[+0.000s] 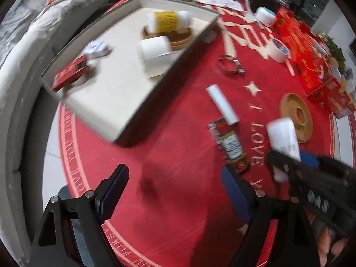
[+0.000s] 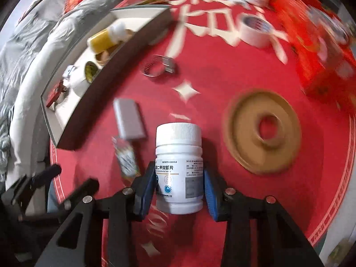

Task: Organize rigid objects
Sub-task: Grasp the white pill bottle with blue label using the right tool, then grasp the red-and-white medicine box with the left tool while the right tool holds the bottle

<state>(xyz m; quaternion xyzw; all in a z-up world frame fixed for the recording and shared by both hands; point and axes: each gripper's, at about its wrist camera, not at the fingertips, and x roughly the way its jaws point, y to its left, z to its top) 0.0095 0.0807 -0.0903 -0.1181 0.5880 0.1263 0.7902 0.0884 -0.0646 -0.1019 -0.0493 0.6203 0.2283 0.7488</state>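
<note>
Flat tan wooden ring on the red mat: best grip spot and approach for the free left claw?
Pinch the tan wooden ring across its band, one finger through the centre hole, one outside the rim, coming from above. It lies flat on the red mat, so its low edge offers little from the side. The left claw is open and empty.

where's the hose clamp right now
The hose clamp lies loose on the red mat, just right of the tray in the right wrist view, with the tape roll beyond it.

Red mat [image 1: 178, 133]: "I LOVE" in pale letters.
White pill bottle [image 2: 179, 169]: Chinese label, "二甲双胍片" legible; smaller print too fine to read.
Other packaging: blurred, unreadable.
</note>
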